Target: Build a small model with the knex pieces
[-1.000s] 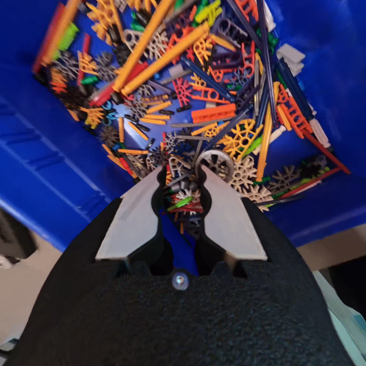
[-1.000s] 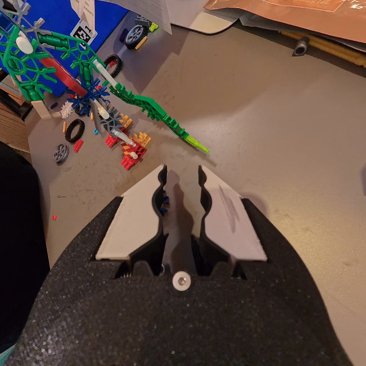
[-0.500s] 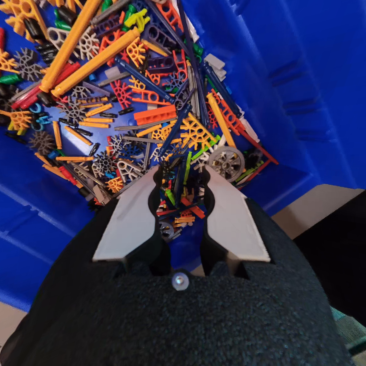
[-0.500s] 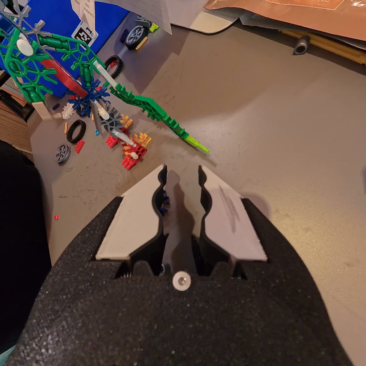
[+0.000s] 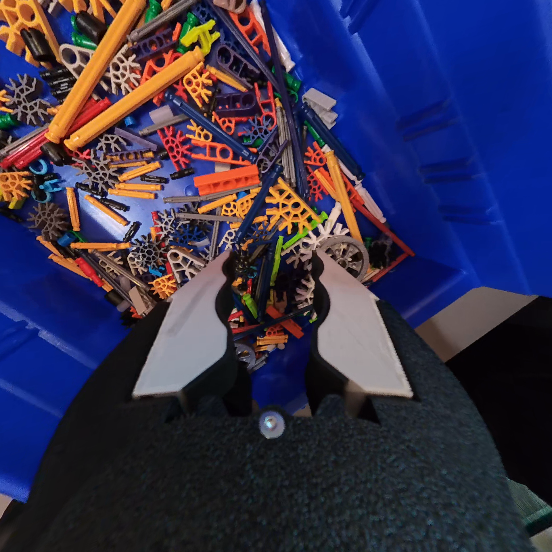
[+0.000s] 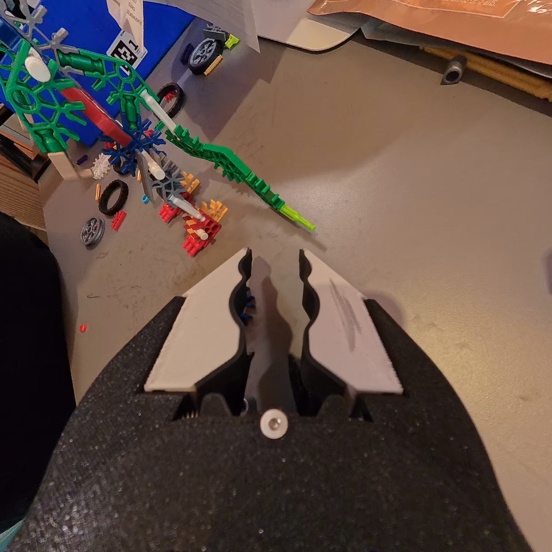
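My left gripper (image 5: 271, 260) is open and empty. It hangs over the near right corner of a blue bin (image 5: 448, 149) full of loose plastic building rods and connectors. A grey spoked wheel (image 5: 346, 257) lies just beyond its right fingertip, and lime and dark blue rods (image 5: 276, 263) lie between the jaws. My right gripper (image 6: 274, 254) is open above a grey table (image 6: 388, 179). A small blue spiked connector (image 6: 248, 304) shows at the inner edge of its left finger; I cannot tell if it rests on the table. A built model (image 6: 134, 143) of green, blue, grey and red pieces stands ahead on the left.
The model's green tail (image 6: 236, 170) ends in a lime tip (image 6: 298, 219) just ahead of the right gripper. A black tyre (image 6: 113, 197), a grey wheel (image 6: 92, 231) and small bits lie by the model. Papers (image 6: 194, 18), a brown bag (image 6: 448, 27) and a metal tube (image 6: 454, 68) line the far edge. Tip to tip, the grippers are about 45 cm apart.
My left gripper has swung toward the bin's near right corner and its jaws have opened wider. The right gripper has hardly moved.
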The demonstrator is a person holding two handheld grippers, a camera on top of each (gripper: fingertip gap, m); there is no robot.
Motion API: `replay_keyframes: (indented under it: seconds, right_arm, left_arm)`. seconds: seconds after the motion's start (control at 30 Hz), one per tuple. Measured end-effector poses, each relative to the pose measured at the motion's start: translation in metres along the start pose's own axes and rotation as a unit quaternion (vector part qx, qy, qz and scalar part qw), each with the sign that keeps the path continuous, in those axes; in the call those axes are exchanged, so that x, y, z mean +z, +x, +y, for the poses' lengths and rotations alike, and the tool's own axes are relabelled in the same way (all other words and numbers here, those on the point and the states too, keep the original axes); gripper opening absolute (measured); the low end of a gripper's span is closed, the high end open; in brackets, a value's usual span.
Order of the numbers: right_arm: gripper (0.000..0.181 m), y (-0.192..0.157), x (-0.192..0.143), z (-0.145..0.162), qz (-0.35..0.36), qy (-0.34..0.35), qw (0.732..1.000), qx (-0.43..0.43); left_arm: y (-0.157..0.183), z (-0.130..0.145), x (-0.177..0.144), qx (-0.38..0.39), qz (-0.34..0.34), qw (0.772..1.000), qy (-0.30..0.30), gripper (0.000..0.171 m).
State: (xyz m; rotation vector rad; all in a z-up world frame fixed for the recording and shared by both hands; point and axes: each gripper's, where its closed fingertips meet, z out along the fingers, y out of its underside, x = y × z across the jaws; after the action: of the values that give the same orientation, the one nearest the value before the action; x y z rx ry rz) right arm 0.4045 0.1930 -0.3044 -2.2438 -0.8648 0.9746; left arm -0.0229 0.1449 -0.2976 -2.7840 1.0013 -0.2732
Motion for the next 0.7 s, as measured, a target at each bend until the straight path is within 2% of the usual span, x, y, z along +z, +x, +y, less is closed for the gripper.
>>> replay_keyframes:
  seconds: [0.4,0.57,0.7]
  right_arm:
    - [0.031,0.0,0.0,0.0,-0.001,0.0,1.0,0.001]
    - [0.031,0.0,0.0,0.0,-0.001,0.0,1.0,0.002]
    - [0.031,0.0,0.0,0.0,-0.001,0.0,1.0,0.002]
  left_arm:
    - [0.013,0.002,0.005,0.002,0.031,1.0,0.0,0.053]
    - [0.016,0.0,0.006,0.006,0.033,0.999,0.001,0.047]
    - [0.021,-0.006,0.007,0.004,0.044,0.999,0.014,0.031]
